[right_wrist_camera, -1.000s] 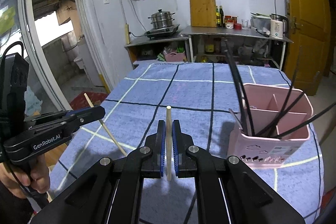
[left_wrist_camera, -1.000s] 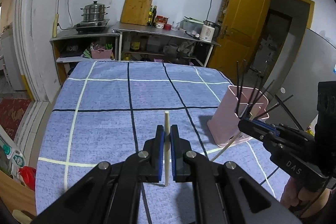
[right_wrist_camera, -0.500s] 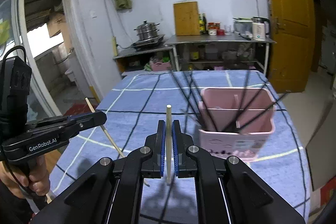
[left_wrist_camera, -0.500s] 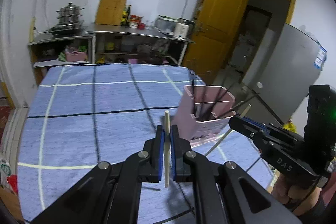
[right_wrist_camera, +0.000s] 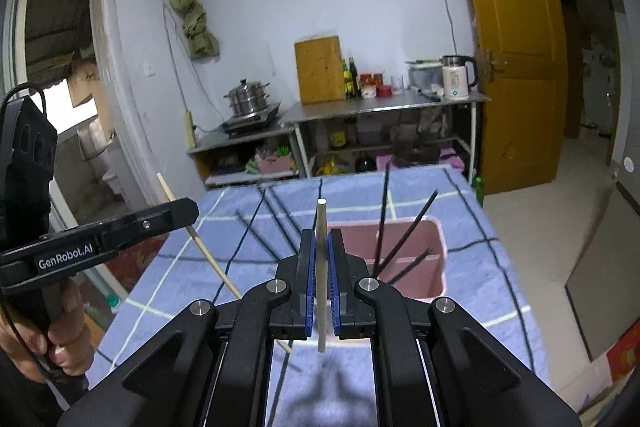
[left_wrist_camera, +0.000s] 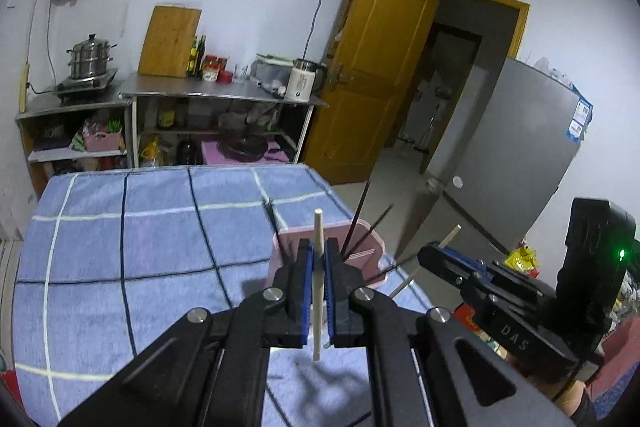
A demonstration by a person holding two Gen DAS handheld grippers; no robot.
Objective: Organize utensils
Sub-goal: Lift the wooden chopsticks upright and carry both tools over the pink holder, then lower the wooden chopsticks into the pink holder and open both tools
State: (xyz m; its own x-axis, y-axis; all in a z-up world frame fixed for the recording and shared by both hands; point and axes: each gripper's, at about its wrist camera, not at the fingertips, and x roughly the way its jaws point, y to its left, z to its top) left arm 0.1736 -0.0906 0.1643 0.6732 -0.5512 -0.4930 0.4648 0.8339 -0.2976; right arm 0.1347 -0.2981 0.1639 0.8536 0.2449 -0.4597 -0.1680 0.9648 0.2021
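Note:
A pink utensil holder [left_wrist_camera: 368, 251] [right_wrist_camera: 404, 247] stands near the right edge of the blue checked table, with several black chopsticks [right_wrist_camera: 382, 215] leaning out of it. My left gripper [left_wrist_camera: 317, 255] is shut on an upright pale wooden chopstick [left_wrist_camera: 318, 227], raised above the table just short of the holder. My right gripper [right_wrist_camera: 321, 247] is shut on a second pale wooden chopstick [right_wrist_camera: 321, 223], also raised and close in front of the holder. Each gripper shows in the other's view: the right one [left_wrist_camera: 428, 255] beside the holder, the left one [right_wrist_camera: 192, 213] with its chopstick slanting down.
The blue cloth-covered table [left_wrist_camera: 140, 239] ends just right of the holder. Beyond it stand steel shelves [left_wrist_camera: 216, 99] with a kettle, jars, a cutting board and a steamer pot [left_wrist_camera: 90, 61]. An open yellow door [left_wrist_camera: 380, 67] and a grey fridge [left_wrist_camera: 520, 147] are to the right.
Both grippers have risen and closed in on the pink holder, each still gripping its chopstick. The left view has swung right, so the holder now sits straight ahead.

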